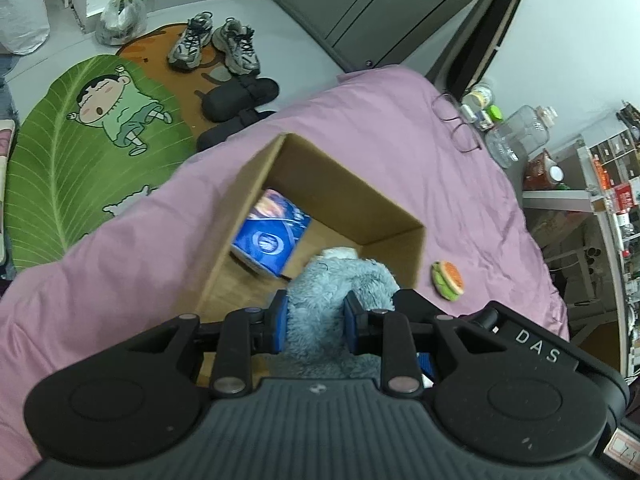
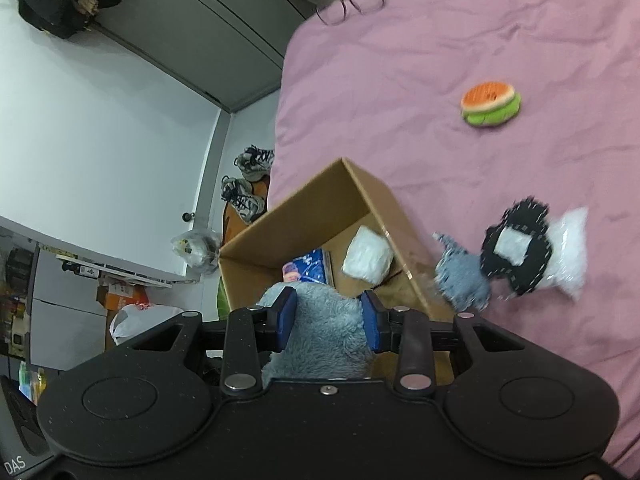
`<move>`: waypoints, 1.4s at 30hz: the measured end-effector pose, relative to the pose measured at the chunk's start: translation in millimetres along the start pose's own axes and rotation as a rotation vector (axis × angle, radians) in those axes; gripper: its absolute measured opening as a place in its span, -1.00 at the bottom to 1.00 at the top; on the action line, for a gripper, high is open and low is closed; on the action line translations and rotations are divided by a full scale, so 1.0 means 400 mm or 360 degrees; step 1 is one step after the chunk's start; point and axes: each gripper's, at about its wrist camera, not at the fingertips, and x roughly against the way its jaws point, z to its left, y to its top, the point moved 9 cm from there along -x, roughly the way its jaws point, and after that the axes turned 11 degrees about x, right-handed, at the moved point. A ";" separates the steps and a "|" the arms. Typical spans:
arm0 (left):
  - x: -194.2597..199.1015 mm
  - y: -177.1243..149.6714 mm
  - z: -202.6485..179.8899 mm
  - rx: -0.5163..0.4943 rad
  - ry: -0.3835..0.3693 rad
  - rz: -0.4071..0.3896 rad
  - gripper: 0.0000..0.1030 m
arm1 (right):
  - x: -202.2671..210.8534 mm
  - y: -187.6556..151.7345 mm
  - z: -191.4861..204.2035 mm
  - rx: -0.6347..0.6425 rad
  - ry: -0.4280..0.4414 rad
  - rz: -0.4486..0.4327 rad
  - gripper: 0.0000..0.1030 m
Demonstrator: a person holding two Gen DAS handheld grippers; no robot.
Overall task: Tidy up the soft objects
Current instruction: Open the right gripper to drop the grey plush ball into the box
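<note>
The left gripper (image 1: 316,320) and right gripper (image 2: 330,322) each clamp the fluffy blue-grey plush toy (image 1: 340,292) between blue pads. Its long axis runs forward from the fingers, over the open cardboard box (image 1: 352,184). Beyond, to the right on the pink bedspread (image 2: 440,60), lies a plush burger (image 2: 491,106).

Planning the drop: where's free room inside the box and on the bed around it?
Inside the cardboard box, bare floor lies between the blue packet and the white pouch. On the pink bedspread, open room runs between the burger toy and the glasses. Crowded: beside the box, by the black-and-white plush.
</note>
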 end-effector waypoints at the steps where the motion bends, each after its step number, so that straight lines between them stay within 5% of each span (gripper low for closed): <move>1: -0.003 0.004 0.006 -0.0002 0.0008 0.0004 -0.48 | -0.007 -0.002 0.003 0.0001 -0.0002 0.0003 -0.31; 13: -0.009 0.035 0.034 -0.0034 0.0129 -0.0046 -0.40 | -0.056 -0.024 0.011 -0.0035 0.0111 0.0131 -0.05; 23: 0.058 0.018 -0.002 -0.0045 0.0171 -0.0100 -0.37 | 0.024 -0.016 0.009 -0.0011 0.0204 0.0139 -0.03; 28: 0.092 -0.006 -0.030 -0.0049 0.0199 -0.0141 -0.06 | 0.079 0.000 -0.020 0.0036 0.0174 0.0120 0.04; 42: 0.140 -0.100 -0.106 -0.0040 0.0167 -0.0170 0.36 | 0.209 0.030 -0.147 0.0168 0.0010 0.0053 0.30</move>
